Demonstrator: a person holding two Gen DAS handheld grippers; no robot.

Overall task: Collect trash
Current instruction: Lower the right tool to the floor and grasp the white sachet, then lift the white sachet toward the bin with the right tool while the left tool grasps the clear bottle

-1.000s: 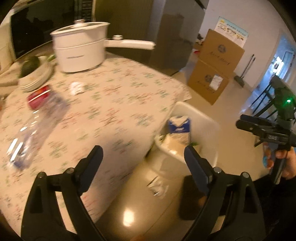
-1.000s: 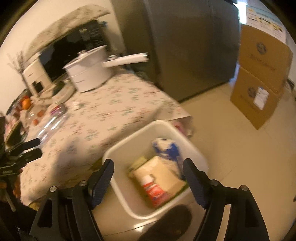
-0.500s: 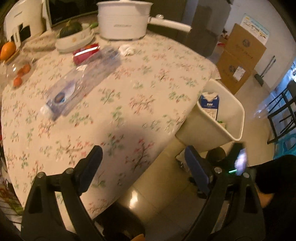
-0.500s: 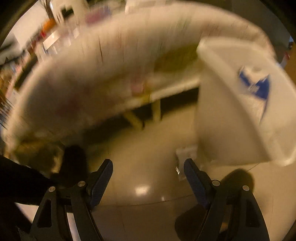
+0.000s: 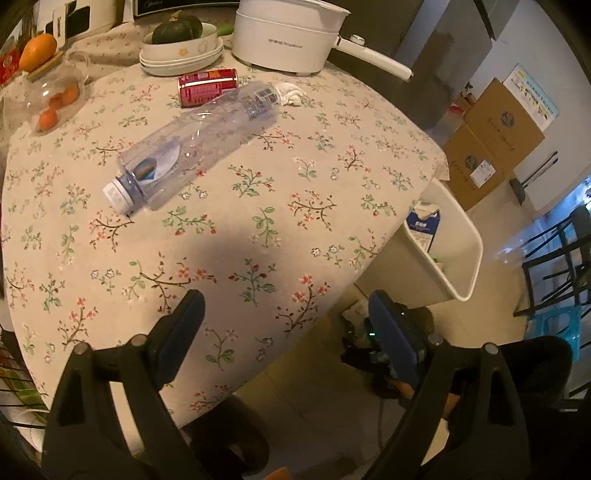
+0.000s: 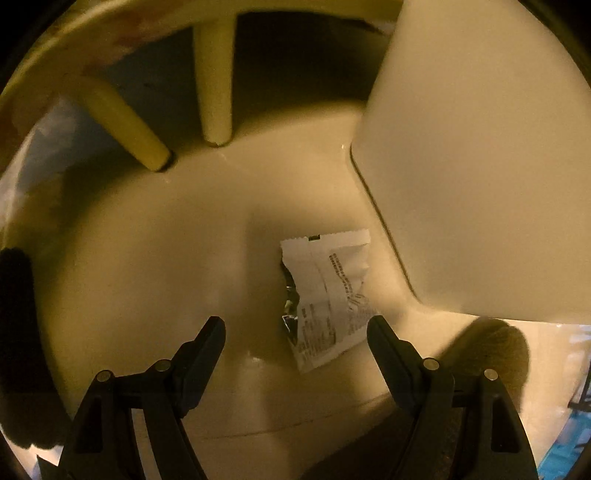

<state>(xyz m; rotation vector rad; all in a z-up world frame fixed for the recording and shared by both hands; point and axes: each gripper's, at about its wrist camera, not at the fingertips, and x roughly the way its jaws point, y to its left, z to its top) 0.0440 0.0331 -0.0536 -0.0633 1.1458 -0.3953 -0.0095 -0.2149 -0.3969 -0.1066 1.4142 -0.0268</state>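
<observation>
The white bin [image 5: 465, 254] on the floor by the table already held a milk carton [image 5: 424, 225]. A big bottle [image 5: 195, 144], a red can [image 5: 207, 86] and a crumpled tissue [image 5: 290, 92] lay on the table, not picked up. The right gripper [image 6: 295, 332] hung wide apart over a torn wrapper [image 6: 328, 295] on the floor beside the bin. The left gripper [image 5: 286, 317] was wide apart too, holding nothing.

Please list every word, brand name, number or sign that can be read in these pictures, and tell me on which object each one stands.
"Midea": on the dark appliance front at the table's far edge, partly cut off, so uncertain.
White electric pot: one grey line of print, too small to read.
Red drink can: white print, blurred.
Clear plastic bottle: blue label, unreadable.
Blue-and-white carton in the white bin: unreadable.
Brown cardboard boxes: round logos, unreadable.
White torn wrapper on the floor: dense print, too small.
</observation>
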